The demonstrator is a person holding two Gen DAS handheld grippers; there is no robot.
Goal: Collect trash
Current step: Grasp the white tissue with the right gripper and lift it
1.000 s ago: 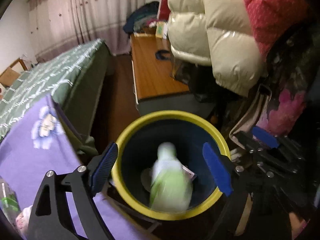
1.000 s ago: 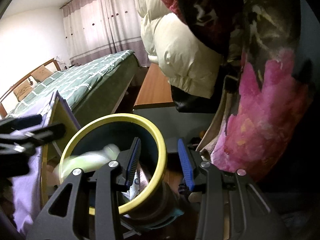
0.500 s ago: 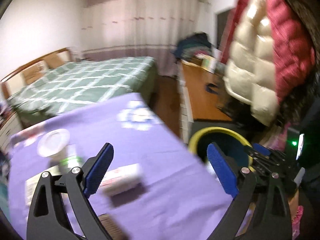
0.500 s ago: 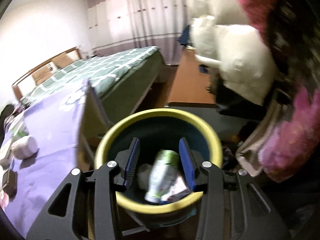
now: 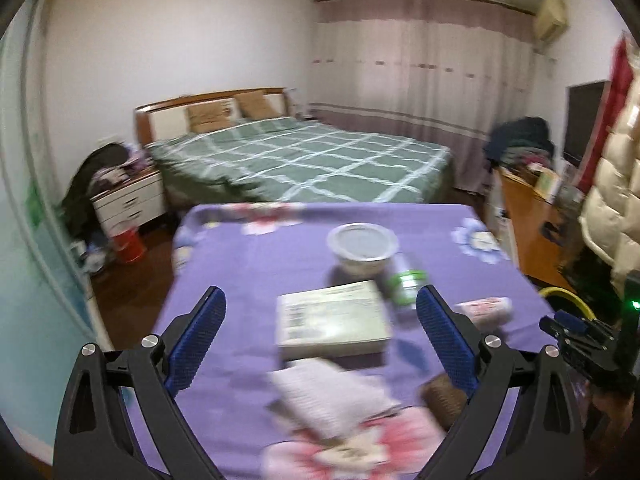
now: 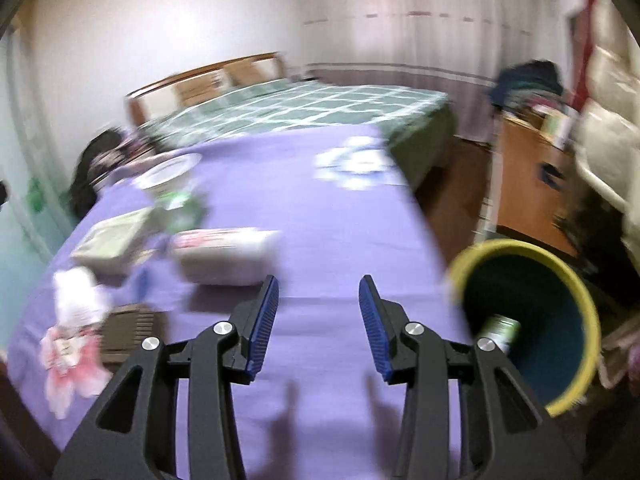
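Note:
My left gripper is open and empty above the purple table. Under it lie a flat white-green box, a crumpled white paper, a white bowl, a green can and a white-pink packet. My right gripper is open and empty above the table's near part. The white-pink packet lies ahead of it to the left. The yellow-rimmed bin stands off the table's right edge, with a green-white bottle inside.
A brown ridged object and pink-white wrappers lie at the table's near left. A green checked bed is behind the table. A wooden desk and hanging puffy coats are on the right.
The green-white bottle dropped into the bin. Both grippers then swung left, away from the bin, and now face the purple table with its trash.

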